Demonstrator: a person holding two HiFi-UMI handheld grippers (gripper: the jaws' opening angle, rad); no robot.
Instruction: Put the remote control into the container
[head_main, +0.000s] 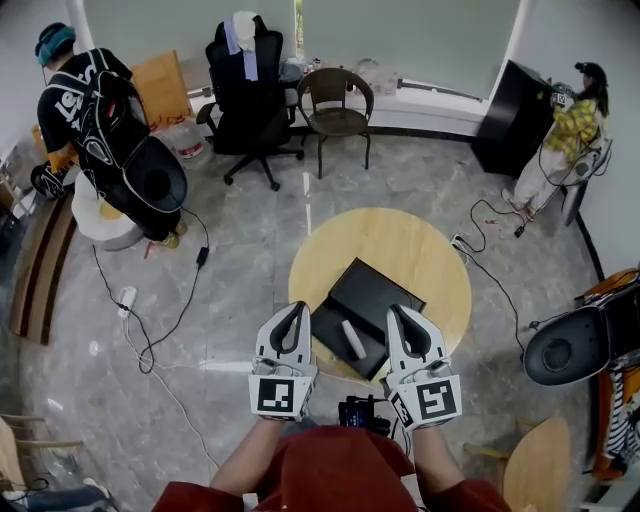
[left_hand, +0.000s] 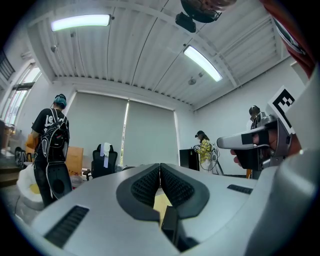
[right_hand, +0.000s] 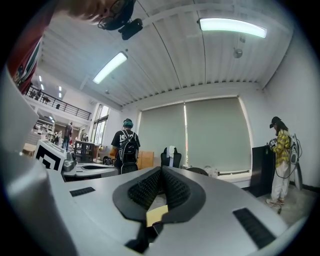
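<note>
White remote control (head_main: 352, 334) is lying in the black container (head_main: 378, 292), seemingly placed already. Left gripper (head_main: 296, 308) and right gripper (head_main: 398, 312) are hovering at the container's near end, one on each side, jaws pressed together, pinching nothing. Remote is looking light, rigid, slick plastic, so I'd be pinching across its narrow middle.

Head view looks steeply down on the tabletop (head_main: 420, 250), with the left tool (head_main: 297, 308) and right tool (head_main: 397, 312) close below the camera. Each tool view sits just behind its jaws, facing across the room. All three views share the black office chair (head_main: 245, 90).
</note>
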